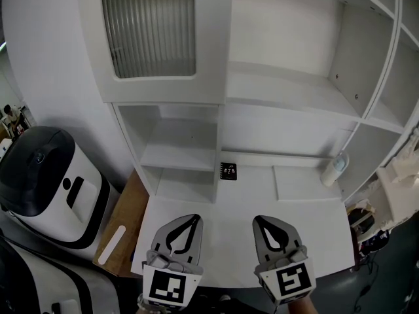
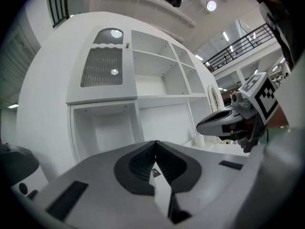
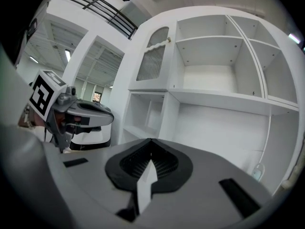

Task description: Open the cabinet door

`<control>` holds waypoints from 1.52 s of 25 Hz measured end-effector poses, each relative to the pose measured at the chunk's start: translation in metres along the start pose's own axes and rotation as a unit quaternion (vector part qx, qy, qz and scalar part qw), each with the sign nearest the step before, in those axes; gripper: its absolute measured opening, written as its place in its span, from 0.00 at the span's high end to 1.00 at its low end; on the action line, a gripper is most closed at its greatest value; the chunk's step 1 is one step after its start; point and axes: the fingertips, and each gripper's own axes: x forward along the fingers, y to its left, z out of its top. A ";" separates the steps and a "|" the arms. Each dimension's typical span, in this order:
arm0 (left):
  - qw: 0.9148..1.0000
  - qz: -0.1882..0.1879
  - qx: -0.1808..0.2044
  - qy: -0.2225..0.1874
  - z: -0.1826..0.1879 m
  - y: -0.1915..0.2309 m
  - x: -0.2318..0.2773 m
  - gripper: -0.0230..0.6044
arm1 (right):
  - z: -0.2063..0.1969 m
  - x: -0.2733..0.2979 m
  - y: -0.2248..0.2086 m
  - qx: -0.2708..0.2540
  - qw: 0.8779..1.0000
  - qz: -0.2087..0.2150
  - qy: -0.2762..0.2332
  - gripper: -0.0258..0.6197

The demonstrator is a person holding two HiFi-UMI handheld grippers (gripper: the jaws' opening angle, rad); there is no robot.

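Nearby, bottle on counter, white machine beside cabinet

White cabinet door, shut.
It stands upright in the frame's upper left, with an arched ribbed-glass pane and a small knob.

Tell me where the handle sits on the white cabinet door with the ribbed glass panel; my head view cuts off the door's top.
Observer: A small round knob sits on the right edge of the white ribbed-glass cabinet door, high up.
Operator: Is the door's top square?
Observer: No, it is arched, with a small second ribbed pane above a wavy bar.
Operator: Is anything caught in the fingers?
Observer: No. The left gripper and the right gripper each have their fingers pressed together with nothing between them.
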 end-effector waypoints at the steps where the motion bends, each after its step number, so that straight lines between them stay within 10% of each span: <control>1: 1.000 0.000 0.003 -0.002 0.002 0.001 0.001 0.97 | 0.004 0.001 0.000 -0.006 1.000 0.001 0.000 0.96; 38: 0.991 0.003 0.088 -0.104 0.115 0.049 0.019 0.97 | 0.135 0.014 -0.026 -0.084 0.991 -0.001 -0.107 0.96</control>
